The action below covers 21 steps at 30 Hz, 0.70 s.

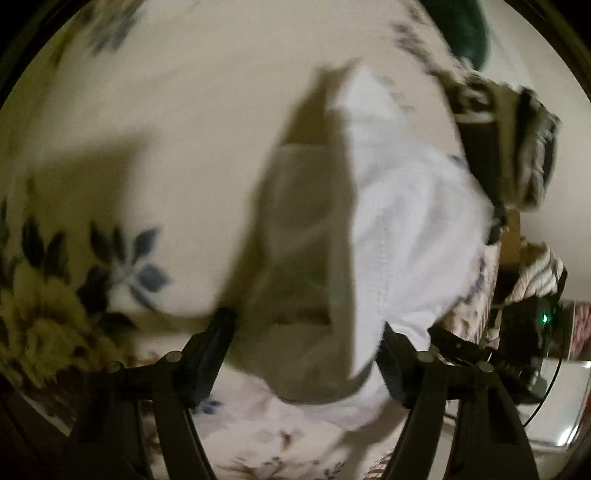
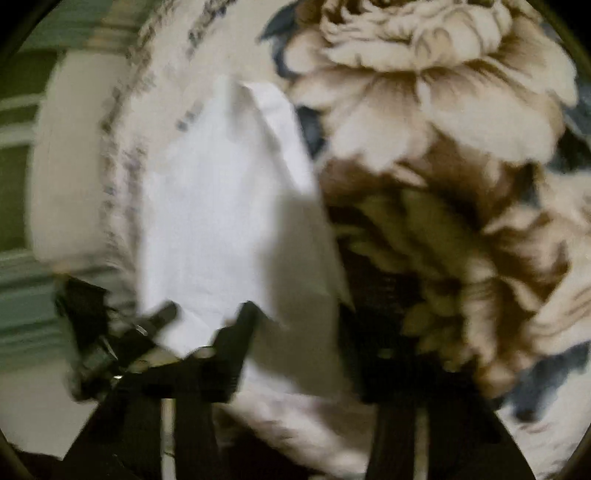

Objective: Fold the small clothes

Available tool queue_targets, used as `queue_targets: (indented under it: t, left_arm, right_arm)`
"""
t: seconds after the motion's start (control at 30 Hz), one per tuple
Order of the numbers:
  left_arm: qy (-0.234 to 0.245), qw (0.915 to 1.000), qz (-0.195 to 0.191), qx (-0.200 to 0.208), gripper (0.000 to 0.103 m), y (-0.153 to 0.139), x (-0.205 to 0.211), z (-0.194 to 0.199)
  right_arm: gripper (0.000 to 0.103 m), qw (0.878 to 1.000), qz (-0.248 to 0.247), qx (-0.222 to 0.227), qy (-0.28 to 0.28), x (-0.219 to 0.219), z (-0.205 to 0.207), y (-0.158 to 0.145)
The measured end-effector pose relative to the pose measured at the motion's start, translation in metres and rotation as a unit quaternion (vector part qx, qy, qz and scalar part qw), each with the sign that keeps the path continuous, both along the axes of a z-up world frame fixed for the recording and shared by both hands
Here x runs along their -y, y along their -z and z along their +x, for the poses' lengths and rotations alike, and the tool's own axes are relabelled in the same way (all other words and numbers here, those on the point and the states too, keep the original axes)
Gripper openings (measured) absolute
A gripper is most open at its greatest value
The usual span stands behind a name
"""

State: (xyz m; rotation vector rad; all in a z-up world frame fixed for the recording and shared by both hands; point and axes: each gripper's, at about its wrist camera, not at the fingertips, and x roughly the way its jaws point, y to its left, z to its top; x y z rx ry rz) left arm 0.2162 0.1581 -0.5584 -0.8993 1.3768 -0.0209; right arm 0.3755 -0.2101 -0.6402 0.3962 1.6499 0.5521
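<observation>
A small white garment lies on a floral bedspread, partly in shadow on its left side. My left gripper is open, its fingers wide apart on either side of the garment's near end. In the right wrist view the same white garment lies ahead of my right gripper, which is open with its fingers straddling the garment's near edge. The other gripper shows at lower left of that view. Both views are blurred.
The bedspread has large beige roses and blue leaves. The right gripper's body with a green light shows at right. A dark green object sits beyond the bed's edge.
</observation>
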Motion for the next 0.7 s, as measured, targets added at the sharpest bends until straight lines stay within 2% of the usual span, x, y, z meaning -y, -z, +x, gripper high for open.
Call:
queue_targets:
  t: [0.03,0.07,0.13,0.17,0.23,0.3,0.33,0.43,0.5,0.57,0.6,0.7]
  left_arm:
    - [-0.004,0.9999,-0.014,-0.001,0.074,0.006,-0.002,-0.003]
    - [0.002,0.9999,-0.015,0.002,0.074,0.008,-0.002,-0.002]
    - [0.009,0.9998,-0.017,-0.001,0.074,0.003,-0.001,0.003]
    - [0.005,0.9994,-0.034,0.001,0.074,0.000,-0.002,0.004]
    - [-0.011,0.9986,-0.050,0.016,0.074,-0.008,-0.009,0.004]
    - [-0.029,0.9971,-0.065,0.029,0.076,-0.013,-0.018,0.004]
    - [-0.037,0.9967,-0.066,0.029,0.076,-0.014,-0.022,0.005]
    - [-0.033,0.9961,-0.067,0.047,0.077,-0.030,-0.032,0.025]
    - [0.006,0.9966,-0.049,0.066,0.080,-0.045,-0.029,0.050]
    - [0.080,0.9936,-0.015,0.079,0.081,-0.061,-0.021,0.086]
    - [0.119,0.9891,-0.003,0.086,0.081,-0.066,-0.014,0.104]
    - [0.258,0.9610,0.040,0.091,0.082,-0.068,0.018,0.157]
  right_arm:
    - [0.022,1.000,-0.009,-0.002,0.004,0.003,-0.002,0.006]
    - [0.015,1.000,-0.015,-0.010,0.013,0.007,-0.003,0.013]
    - [0.015,1.000,-0.012,-0.017,0.018,0.009,-0.003,0.019]
    - [0.015,1.000,-0.013,-0.017,0.013,0.008,-0.003,0.018]
    - [0.023,1.000,0.000,-0.018,0.008,0.006,-0.002,0.013]
    - [0.047,0.999,0.029,-0.026,0.020,0.009,0.001,0.007]
    - [0.063,0.998,0.041,-0.033,0.035,0.013,0.001,0.005]
    - [0.064,0.991,0.071,-0.057,0.093,0.030,-0.011,-0.001]
    - [0.064,0.985,0.083,-0.070,0.132,0.042,-0.026,-0.004]
    - [0.064,0.977,0.097,-0.086,0.170,0.048,-0.051,-0.003]
    - [0.064,0.972,0.105,-0.094,0.186,0.048,-0.063,-0.001]
    - [0.064,0.961,0.127,-0.111,0.219,0.037,-0.088,0.007]
